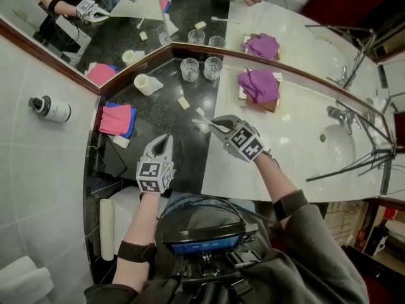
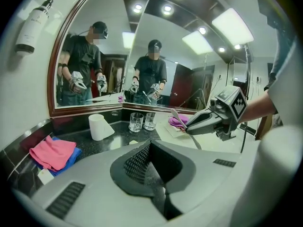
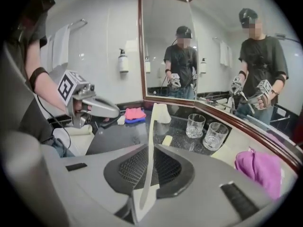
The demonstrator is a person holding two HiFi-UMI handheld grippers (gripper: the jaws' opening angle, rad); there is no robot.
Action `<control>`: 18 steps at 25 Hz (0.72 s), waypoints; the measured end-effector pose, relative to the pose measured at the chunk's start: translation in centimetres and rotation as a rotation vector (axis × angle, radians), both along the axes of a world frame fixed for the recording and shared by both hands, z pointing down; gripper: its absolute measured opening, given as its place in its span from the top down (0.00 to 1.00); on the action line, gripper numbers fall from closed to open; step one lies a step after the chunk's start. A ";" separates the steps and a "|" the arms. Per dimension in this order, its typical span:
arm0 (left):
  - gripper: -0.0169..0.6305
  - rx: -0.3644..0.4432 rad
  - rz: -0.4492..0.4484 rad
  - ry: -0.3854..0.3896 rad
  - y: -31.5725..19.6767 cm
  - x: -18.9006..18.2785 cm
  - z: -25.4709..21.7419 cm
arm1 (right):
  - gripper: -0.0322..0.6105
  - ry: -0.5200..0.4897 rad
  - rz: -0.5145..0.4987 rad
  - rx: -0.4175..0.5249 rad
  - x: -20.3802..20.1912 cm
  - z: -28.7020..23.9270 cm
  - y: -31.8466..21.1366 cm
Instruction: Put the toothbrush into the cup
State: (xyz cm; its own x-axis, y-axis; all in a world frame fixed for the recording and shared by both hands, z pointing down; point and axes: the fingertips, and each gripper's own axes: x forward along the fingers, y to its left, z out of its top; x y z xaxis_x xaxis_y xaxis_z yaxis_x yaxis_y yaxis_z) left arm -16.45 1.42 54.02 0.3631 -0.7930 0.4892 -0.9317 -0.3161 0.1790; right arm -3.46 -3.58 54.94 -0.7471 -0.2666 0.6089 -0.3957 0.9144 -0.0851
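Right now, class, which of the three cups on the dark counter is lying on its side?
The white cup, left of the two glass tumblers in the head view: it lies tipped over, while both tumblers stand upright.

A bathroom: a white vanity counter point(image 1: 288, 141) with a sink point(image 1: 338, 147) and chrome tap point(image 1: 337, 114) beneath a corner mirror point(image 1: 120, 40), a soap bottle point(image 1: 50, 108) on the tiled wall, and drinking glasses point(image 1: 190, 69).
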 end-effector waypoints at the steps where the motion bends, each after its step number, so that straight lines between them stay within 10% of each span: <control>1: 0.97 0.002 0.005 0.000 -0.1 0.2 -0.1 | 0.86 -0.047 0.032 0.008 0.4 -0.8 -0.2; 18: 0.97 0.001 0.048 -0.004 -0.8 3.4 -0.1 | 0.86 -0.332 0.337 0.131 7.0 -4.3 -2.6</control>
